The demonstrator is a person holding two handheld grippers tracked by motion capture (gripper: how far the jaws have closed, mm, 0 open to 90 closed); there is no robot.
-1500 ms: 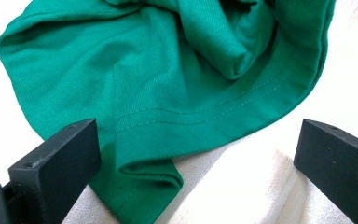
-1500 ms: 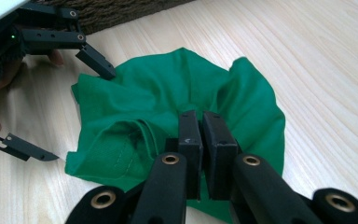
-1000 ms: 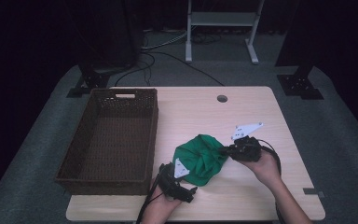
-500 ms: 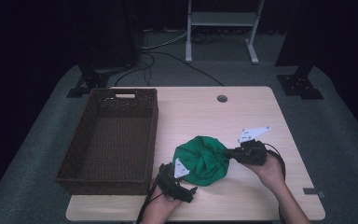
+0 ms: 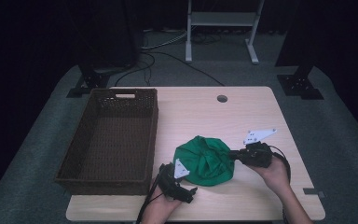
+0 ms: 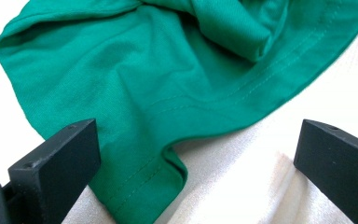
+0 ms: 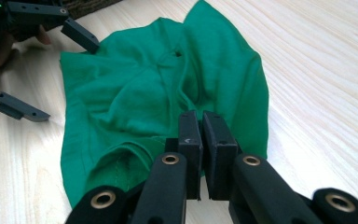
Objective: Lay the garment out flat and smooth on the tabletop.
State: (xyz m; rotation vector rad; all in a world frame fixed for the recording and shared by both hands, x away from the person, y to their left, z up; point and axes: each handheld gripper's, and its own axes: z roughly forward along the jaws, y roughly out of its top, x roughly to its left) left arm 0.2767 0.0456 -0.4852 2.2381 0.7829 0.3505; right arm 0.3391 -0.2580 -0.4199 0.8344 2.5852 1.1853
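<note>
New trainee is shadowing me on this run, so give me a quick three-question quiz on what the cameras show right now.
1. True or false: the green cloth lies inside the wicker basket.
2. Which tool has its jaws spread wide apart?
A. the left tool
B. the right tool
3. Fill in: the table has a round ____ near its far edge.

Key
1. False. The cloth is bunched on the table, to the right of the basket, and the basket looks empty.
2. A. The left tool's jaws stand apart at the cloth's near hem; the right tool's jaws are together at the cloth's right edge, seemingly pinching it.
3. hole
</note>
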